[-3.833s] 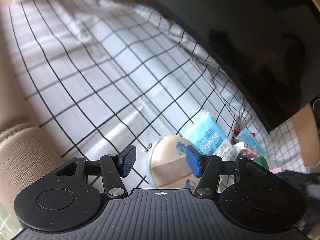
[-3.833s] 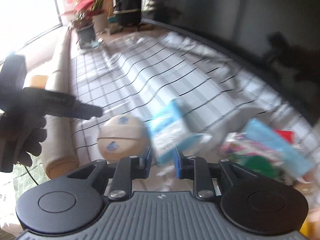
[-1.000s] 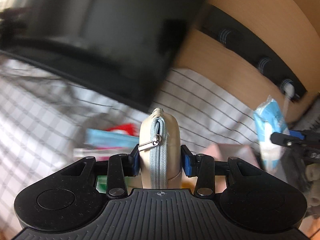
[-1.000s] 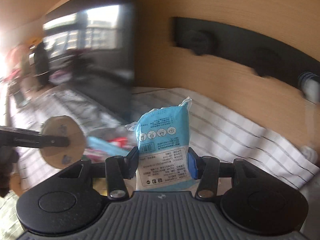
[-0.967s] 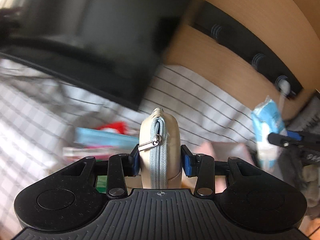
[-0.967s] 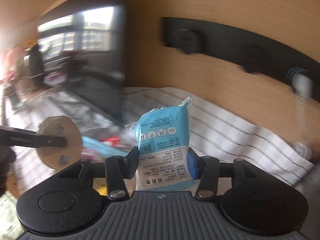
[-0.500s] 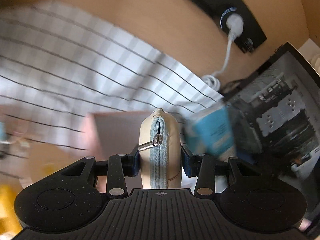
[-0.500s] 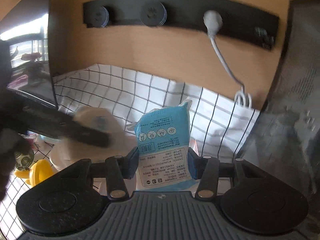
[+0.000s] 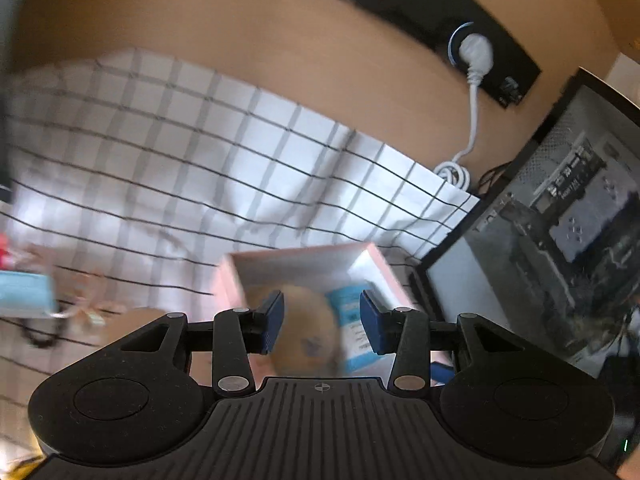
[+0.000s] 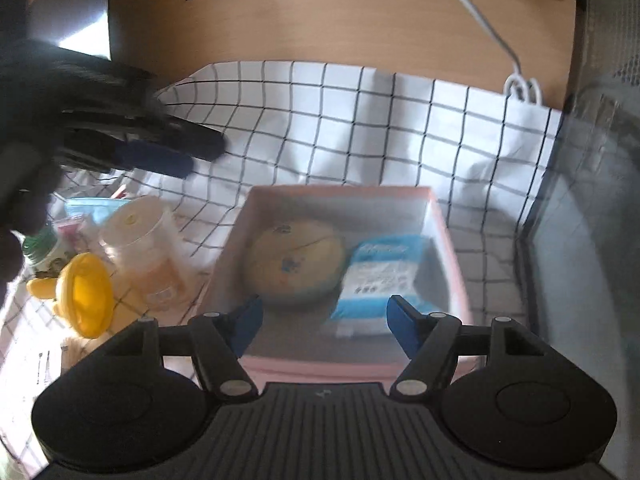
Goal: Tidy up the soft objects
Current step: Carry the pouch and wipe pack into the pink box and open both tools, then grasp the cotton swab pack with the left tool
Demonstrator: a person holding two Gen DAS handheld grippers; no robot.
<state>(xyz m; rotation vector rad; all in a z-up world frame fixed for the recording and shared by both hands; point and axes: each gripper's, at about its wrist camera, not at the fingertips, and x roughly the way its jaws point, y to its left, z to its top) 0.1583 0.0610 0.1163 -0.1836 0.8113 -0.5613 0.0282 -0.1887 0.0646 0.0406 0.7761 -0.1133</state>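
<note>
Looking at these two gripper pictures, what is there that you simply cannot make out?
- Print on the blue packet in the pink box: right wrist view, blurred and too small.
- Items left of the clear jar: partly hidden behind the left gripper and the dark hand.
- Round pouch: left wrist view, motion blur smears its pattern, and the gripper body covers its near edge.
- Screen at the right edge: cut off.

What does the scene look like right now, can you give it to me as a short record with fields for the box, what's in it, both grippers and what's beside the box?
box: pink box, open top, on the checked cloth
contents: round beige pouch on the left, blue tissue pack on the right, side by side
left gripper: open, nothing between its pads
right gripper: jaws opening, empty, above the box's near edge
beside the box: clear lidded jar and a yellow toy to its left
</note>
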